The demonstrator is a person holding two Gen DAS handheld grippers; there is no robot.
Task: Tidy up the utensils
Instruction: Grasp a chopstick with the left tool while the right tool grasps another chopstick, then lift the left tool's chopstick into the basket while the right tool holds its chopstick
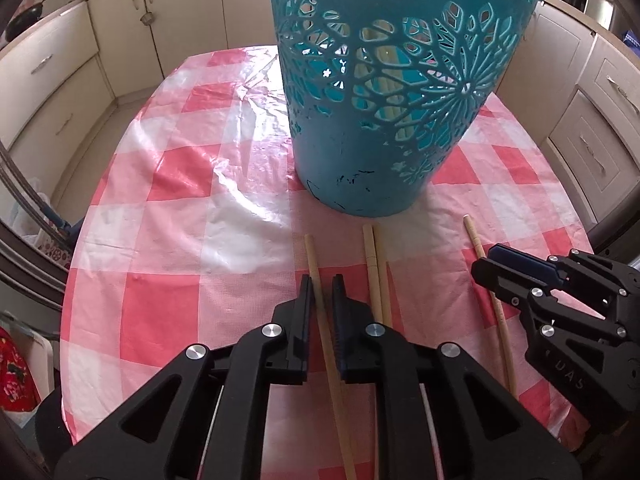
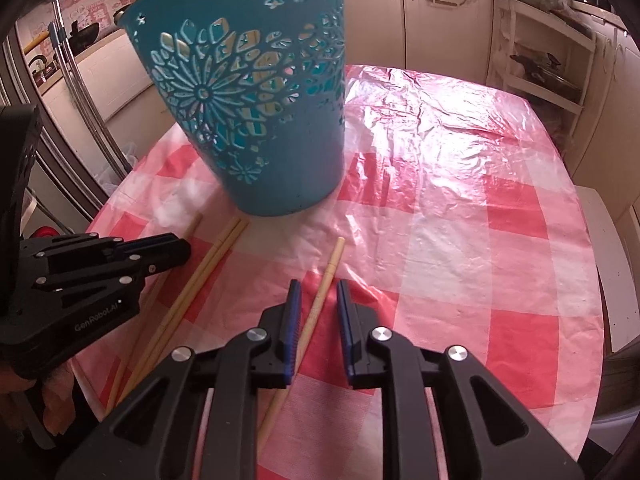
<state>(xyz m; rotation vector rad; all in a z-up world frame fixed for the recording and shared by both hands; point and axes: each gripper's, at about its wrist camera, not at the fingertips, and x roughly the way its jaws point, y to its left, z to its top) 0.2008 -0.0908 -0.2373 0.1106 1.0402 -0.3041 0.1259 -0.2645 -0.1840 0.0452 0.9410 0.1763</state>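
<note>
The bench (image 1: pixel 168 240), under a red-and-white checked plastic cloth, carries a teal perforated basket (image 1: pixel 384 92) standing upright at its middle, with pale sticks visible through the cut-outs. Four wooden chopsticks lie on the cloth just in front of the basket. The left tool (image 1: pixel 323 280) is parted narrowly around the leftmost chopstick (image 1: pixel 316 276) — the stick runs between the pads, contact not confirmed. A touching pair of chopsticks (image 1: pixel 376 276) lies between the two tools. The right tool (image 2: pixel 318 284) is parted wider, straddling the rightmost chopstick (image 2: pixel 326 280), which rests flat on the cloth — clear of the right-hand pad. Cream kitchen cabinets (image 1: pixel 52 76) surround the bench.
</note>
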